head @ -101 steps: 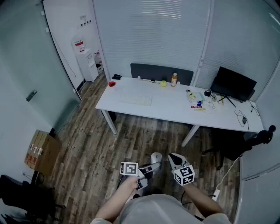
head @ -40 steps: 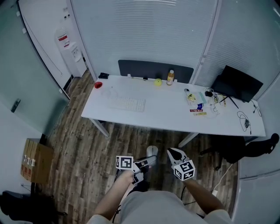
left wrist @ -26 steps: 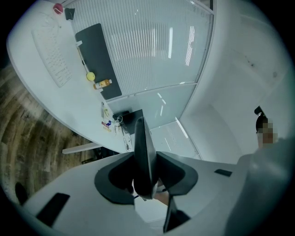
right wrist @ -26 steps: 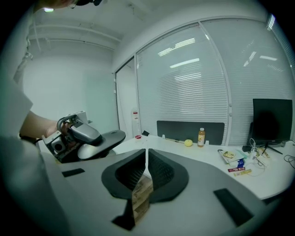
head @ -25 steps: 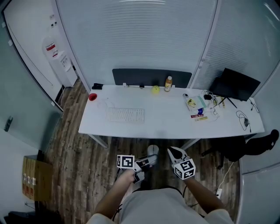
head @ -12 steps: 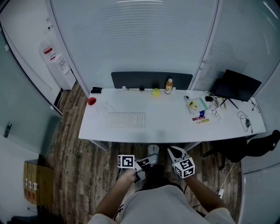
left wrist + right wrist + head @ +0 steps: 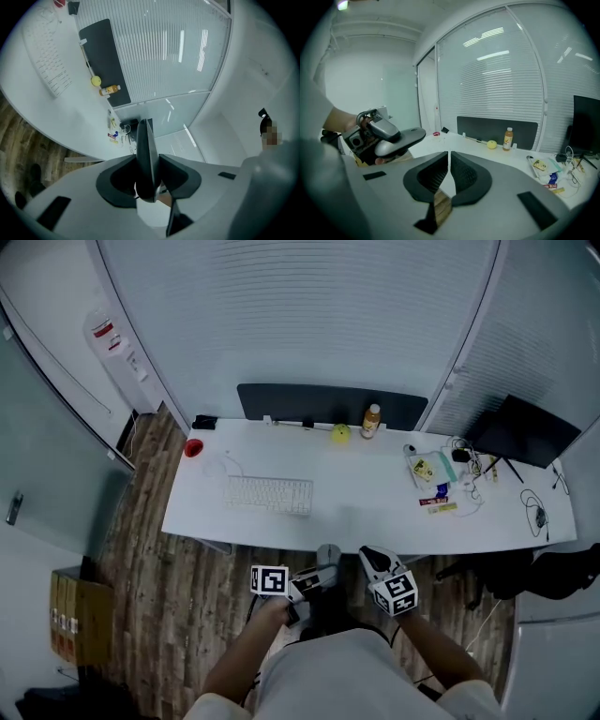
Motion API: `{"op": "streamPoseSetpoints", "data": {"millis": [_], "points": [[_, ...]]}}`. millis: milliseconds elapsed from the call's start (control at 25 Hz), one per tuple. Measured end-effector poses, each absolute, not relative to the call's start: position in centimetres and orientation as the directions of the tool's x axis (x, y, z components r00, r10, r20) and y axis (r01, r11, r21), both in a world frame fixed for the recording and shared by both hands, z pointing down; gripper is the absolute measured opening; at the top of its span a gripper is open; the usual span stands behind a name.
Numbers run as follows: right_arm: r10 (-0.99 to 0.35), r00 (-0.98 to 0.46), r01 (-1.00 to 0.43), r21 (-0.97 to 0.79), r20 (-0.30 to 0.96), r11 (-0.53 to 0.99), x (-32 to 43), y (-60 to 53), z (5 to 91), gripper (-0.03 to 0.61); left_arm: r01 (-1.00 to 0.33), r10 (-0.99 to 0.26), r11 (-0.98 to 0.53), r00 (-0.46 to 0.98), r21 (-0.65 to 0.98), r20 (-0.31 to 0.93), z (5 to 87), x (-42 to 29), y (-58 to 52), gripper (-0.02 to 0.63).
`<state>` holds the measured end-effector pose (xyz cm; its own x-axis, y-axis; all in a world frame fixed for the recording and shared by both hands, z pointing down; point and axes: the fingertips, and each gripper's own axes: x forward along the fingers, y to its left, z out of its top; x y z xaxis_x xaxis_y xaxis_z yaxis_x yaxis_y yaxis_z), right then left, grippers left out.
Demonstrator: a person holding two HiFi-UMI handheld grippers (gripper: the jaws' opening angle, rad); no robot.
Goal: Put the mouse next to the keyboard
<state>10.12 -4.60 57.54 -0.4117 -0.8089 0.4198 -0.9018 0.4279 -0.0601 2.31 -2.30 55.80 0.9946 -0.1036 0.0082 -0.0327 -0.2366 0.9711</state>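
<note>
Grey-and-black mouse (image 7: 397, 138) pinched between the jaws of the left gripper (image 7: 323, 573), held in the air close to the near edge of the white desk (image 7: 375, 512), not resting on it. Shows edge-on in the left gripper view, as a thin dark blade standing between the two pads, both pressed against its sides. Lies level in the right gripper view, dark top upward, silvery belly below, gripper body behind it.

Right gripper (image 7: 449, 161) just beside the left, also near the desk's front edge, jaws drawn together with only a narrow slit between them and nothing in it. Marker cubes (image 7: 270, 579) on both grippers facing up toward the head camera.

On the left half of the desk: white keyboard (image 7: 270, 494), flat, parallel to the front edge, well apart from the mouse. Past its far left corner, a red cup (image 7: 193, 447). Along the back edge, a yellow ball (image 7: 340, 433) and just beside it an orange bottle (image 7: 372, 420), both in front of a dark panel (image 7: 328, 403). Toward the right end, small packets (image 7: 427, 470) and cables (image 7: 536, 510) scattered, near a black monitor (image 7: 525, 430) at the back right. Wooden floor (image 7: 178, 587) under and around the desk. Off to the left against the wall, a water dispenser (image 7: 101, 334); lower left on the floor, cardboard boxes (image 7: 70, 624).
</note>
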Motion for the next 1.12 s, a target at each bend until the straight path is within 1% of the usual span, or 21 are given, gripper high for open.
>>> {"op": "streamPoseSetpoints", "data": {"millis": [600, 1000, 1120], "points": [[-0.714, -0.514, -0.841, -0.117, 0.475, 0.528, 13.0, -13.0, 61.2, 0.038, -0.117, -0.173, -0.146, 0.981, 0.982, 0.091, 60.1, 6.4, -10.6, 0.144], [-0.638, -0.577, -0.793, -0.164, 0.510, 0.587, 13.5, -16.8, 64.4, 0.038, -0.178, -0.214, -0.069, 0.964, 0.982, 0.159, 64.2, 7.5, -15.1, 0.144], [-0.620, -0.587, -0.784, -0.177, 0.521, 0.595, 13.5, -17.3, 65.2, 0.038, -0.175, -0.218, -0.028, 0.962, 0.984, 0.165, 65.5, 7.8, -15.6, 0.144]]}}
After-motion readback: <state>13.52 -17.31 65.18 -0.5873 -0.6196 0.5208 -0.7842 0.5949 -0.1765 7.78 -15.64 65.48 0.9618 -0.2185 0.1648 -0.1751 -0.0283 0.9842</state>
